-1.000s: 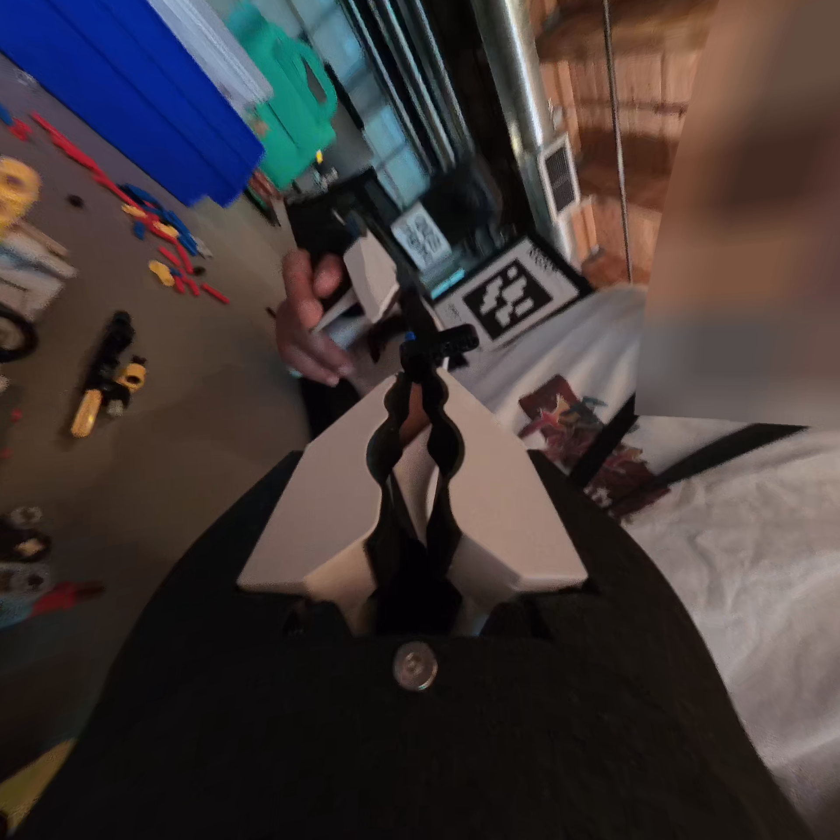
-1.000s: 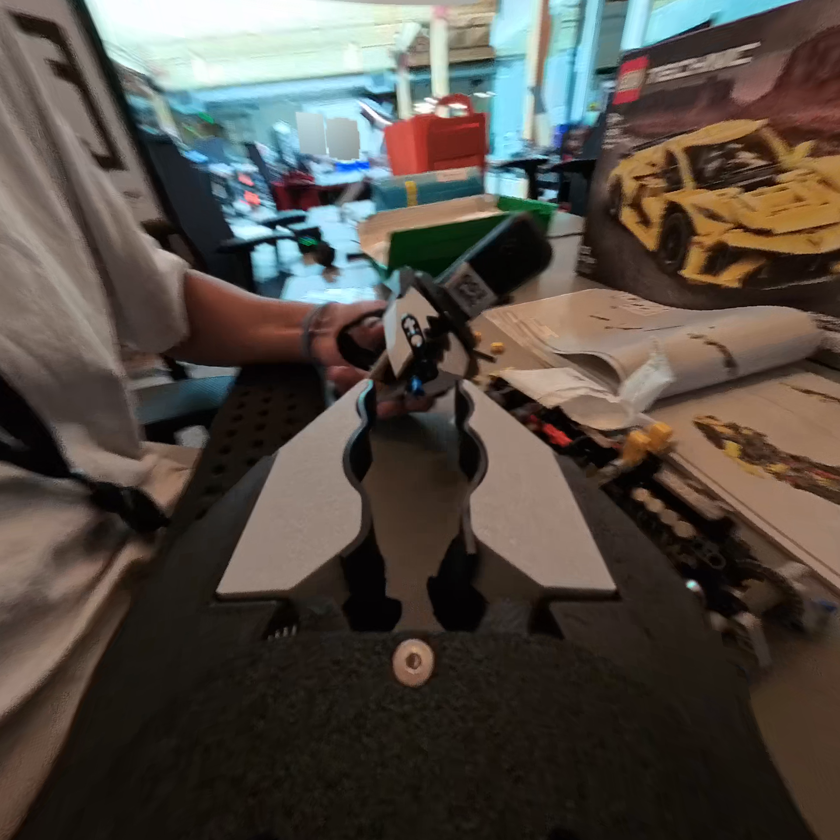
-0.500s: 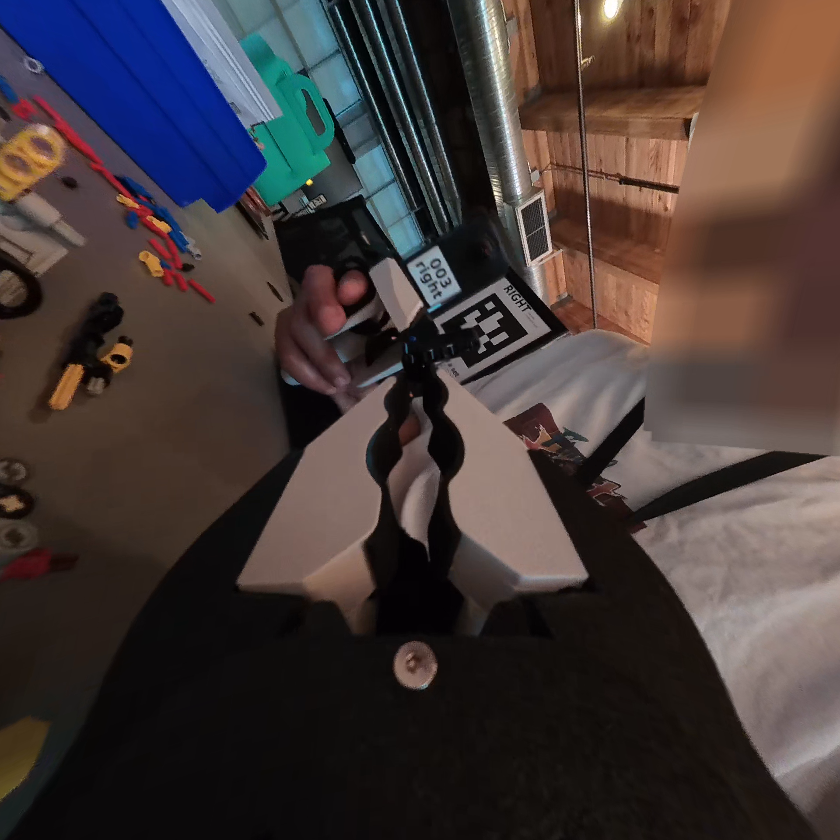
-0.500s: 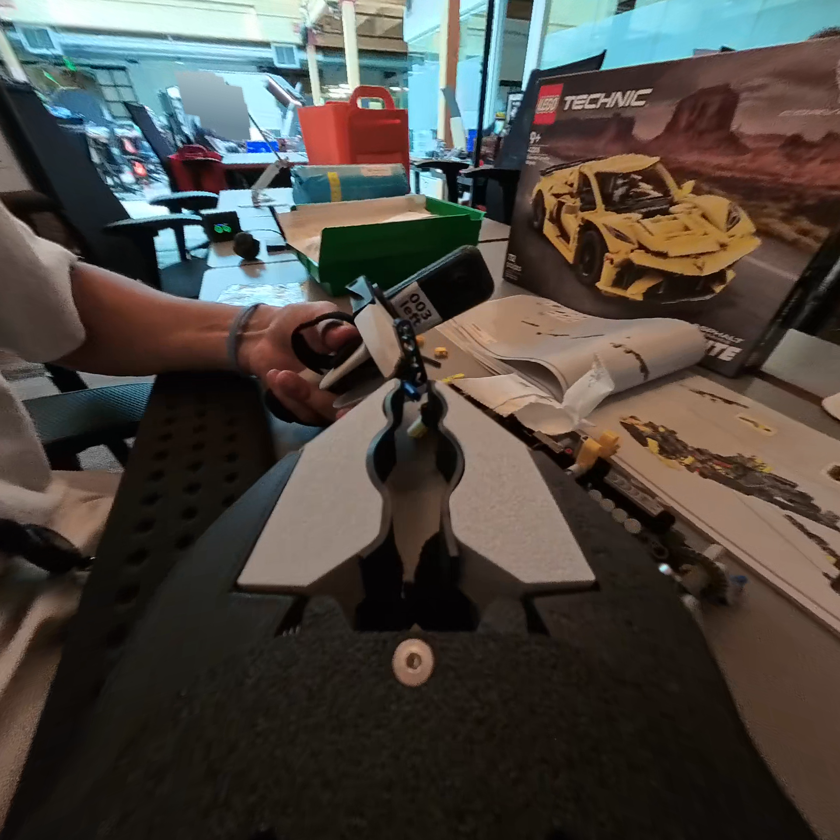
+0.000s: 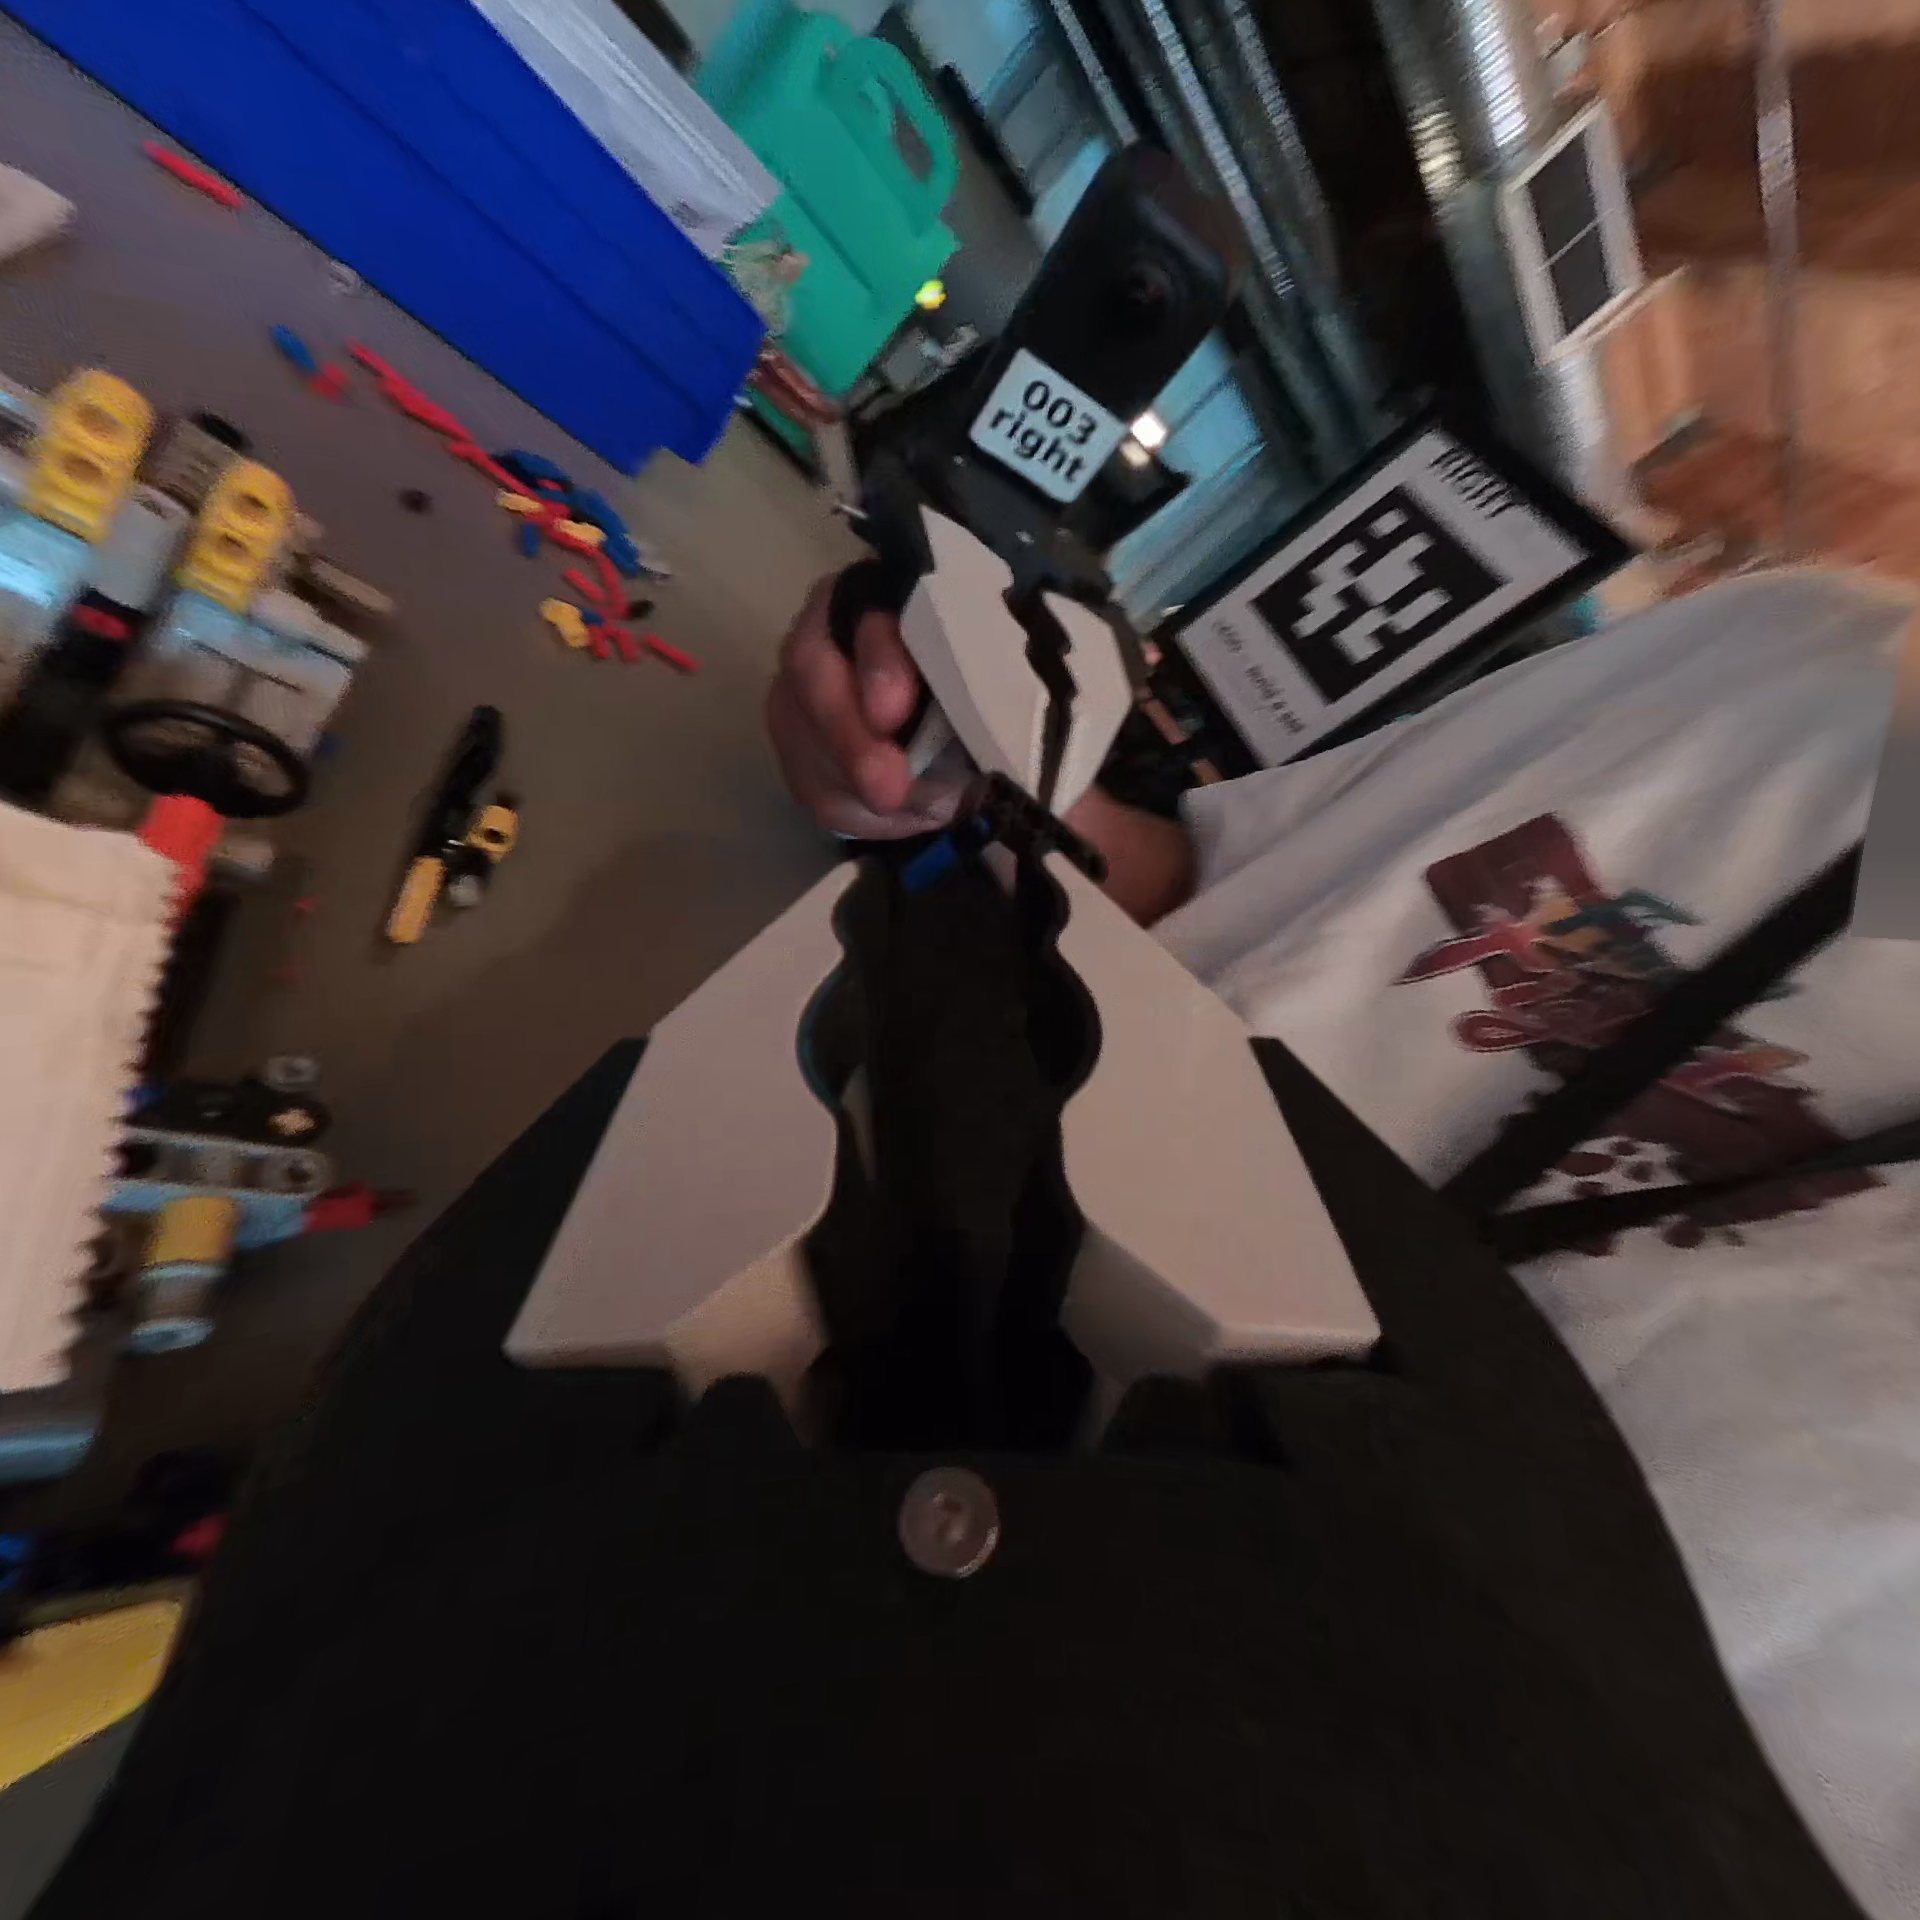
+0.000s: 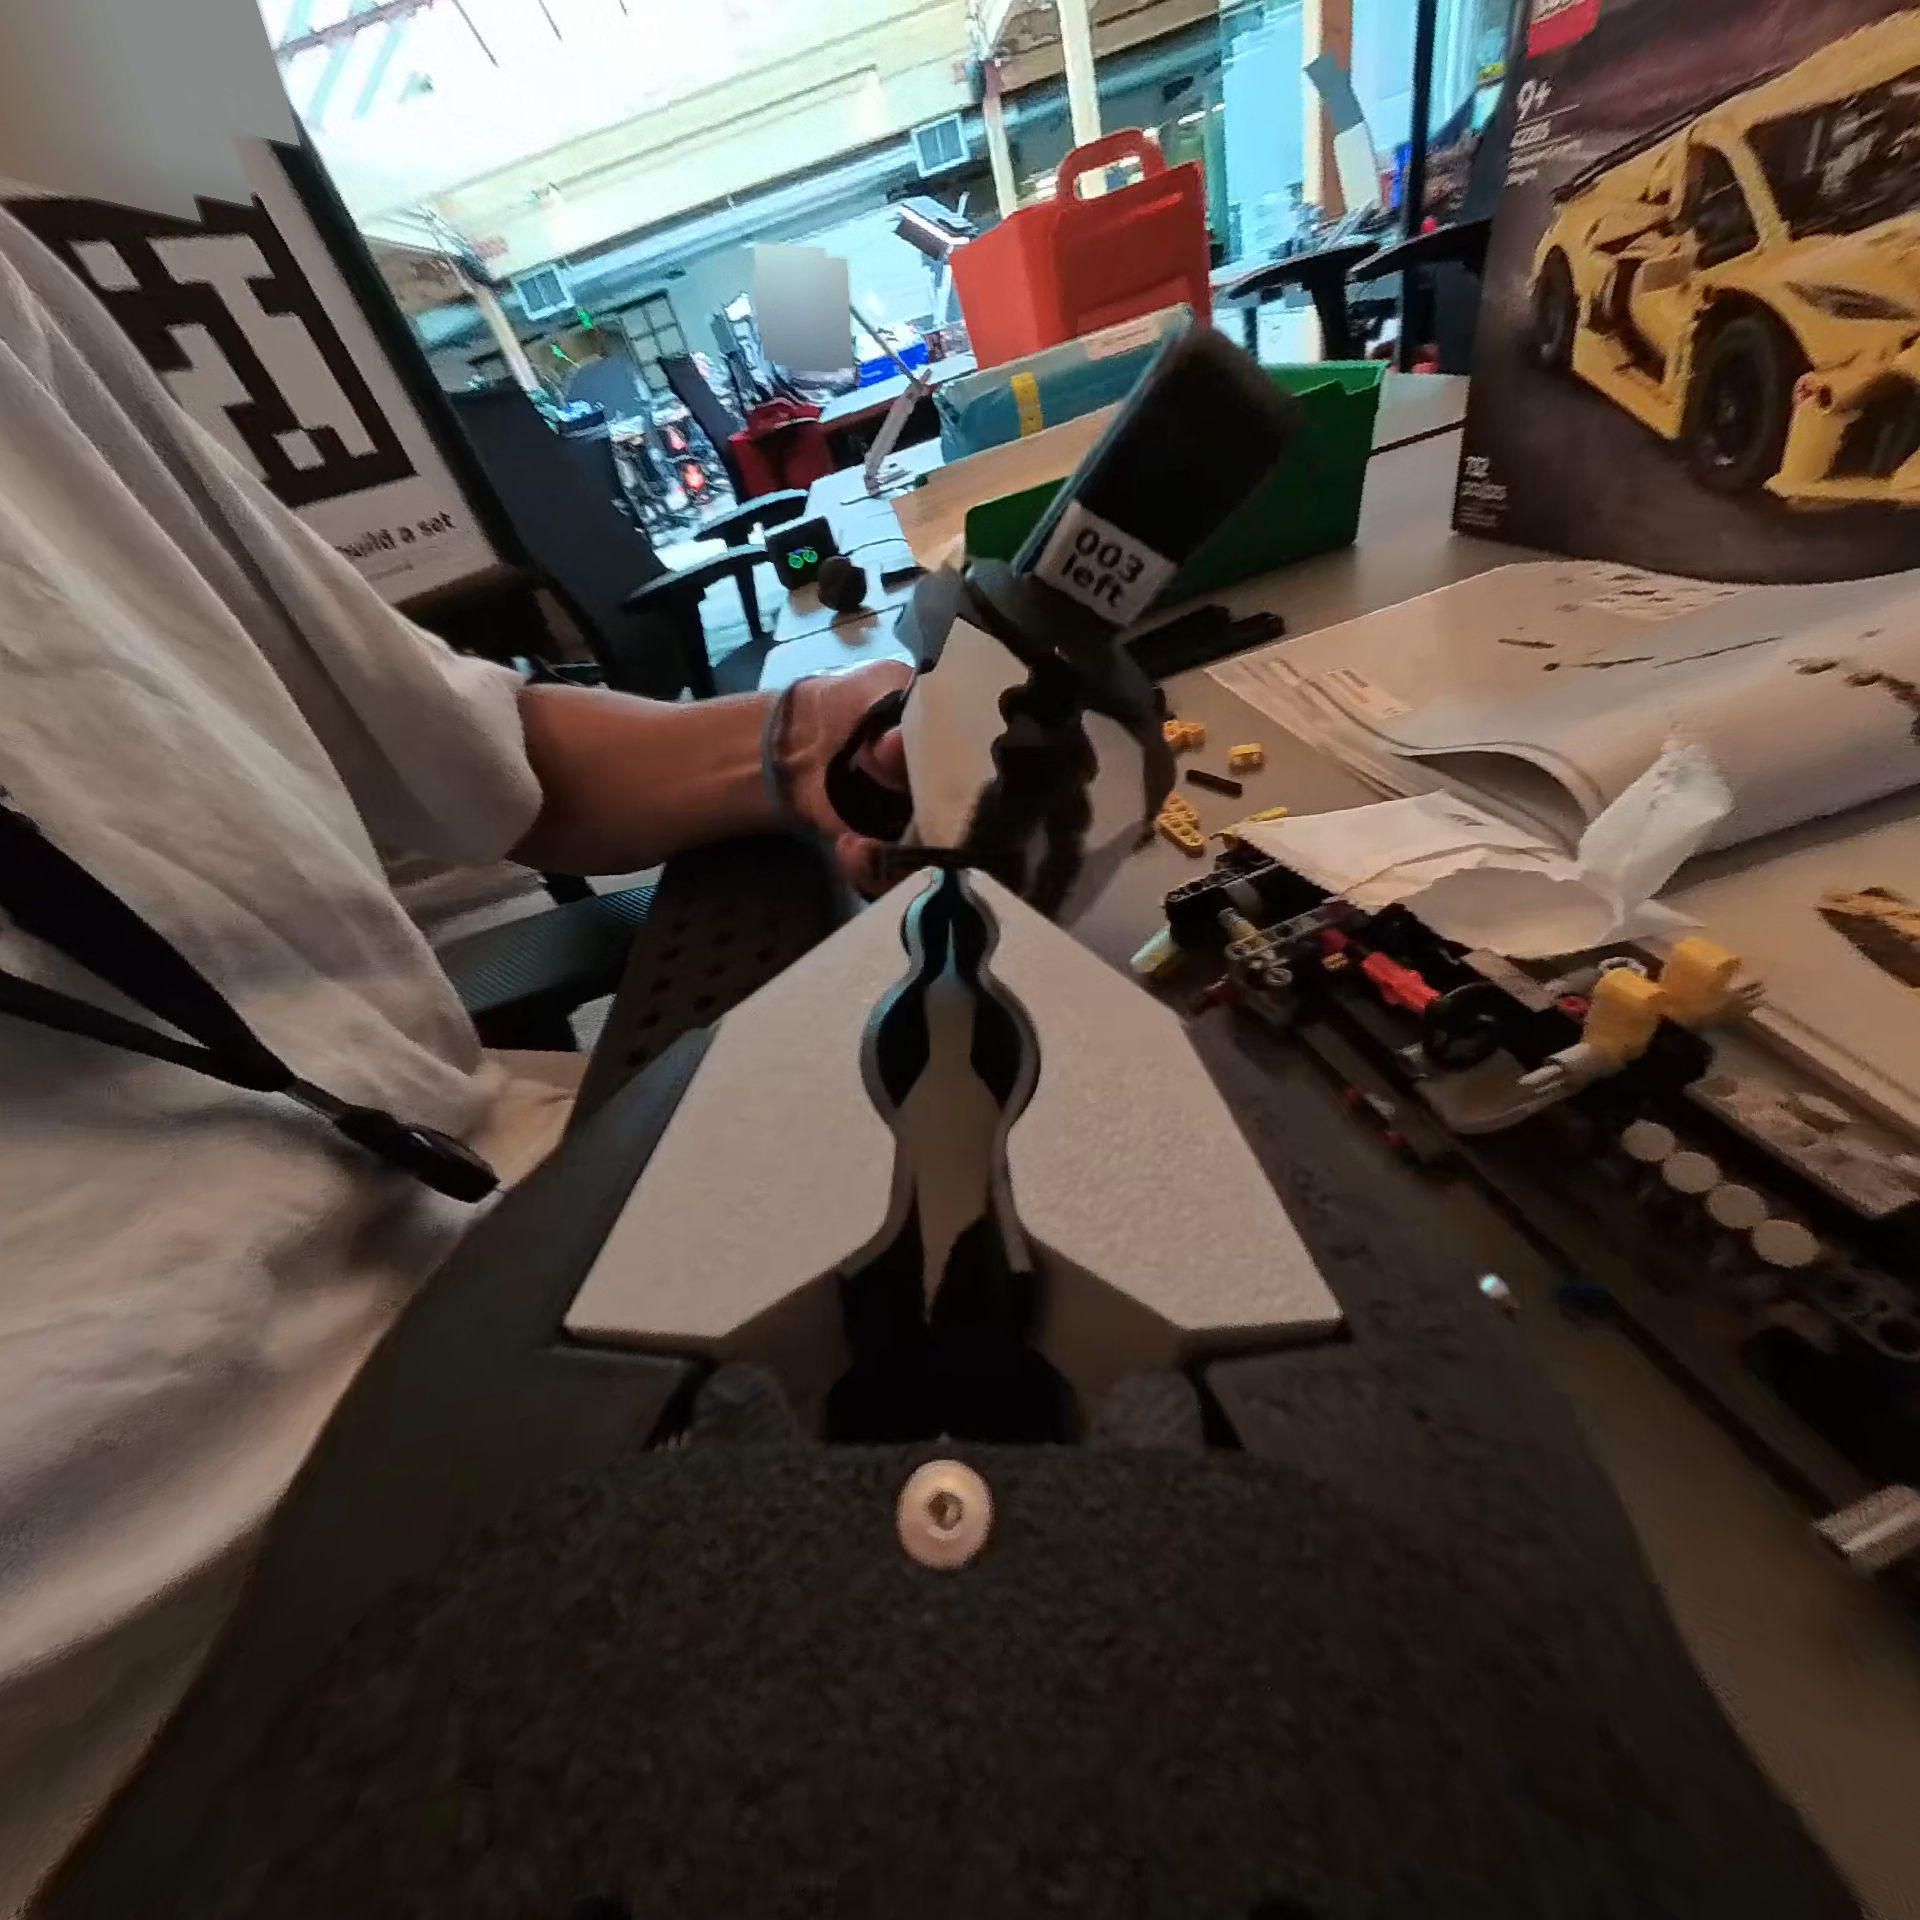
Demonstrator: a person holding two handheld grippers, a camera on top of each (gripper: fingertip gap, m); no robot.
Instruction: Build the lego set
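Observation:
In the left wrist view my left gripper [image 5: 951, 883] is shut on a small black lego piece [image 5: 1023, 826] with a blue pin [image 5: 940, 862] at its tips. My right gripper [image 5: 1049, 769] comes down from above, jaws together, with its tips on the same piece. In the right wrist view my right gripper [image 6: 951, 878] is shut on a thin black part [image 6: 909, 857] that sticks out to the left. The left gripper [image 6: 1029, 831] faces it, tip to tip. Both are held in the air in front of the person's white shirt [image 6: 208, 831].
A partly built black chassis [image 6: 1455, 997] lies on the table on the right, beside an open instruction booklet [image 6: 1558, 727], the yellow-car box [image 6: 1714, 312] and a green tray [image 6: 1299, 468]. Loose red, blue and yellow pieces [image 5: 582, 582], a tyre [image 5: 208, 758] and a blue bin [image 5: 416, 208] lie on the left. Only a small space, under 4 cm, lies between the two pairs of fingers.
My right gripper went from open to shut and moved up to the left gripper's tips. The two grippers now meet on the black piece. Both views have swung.

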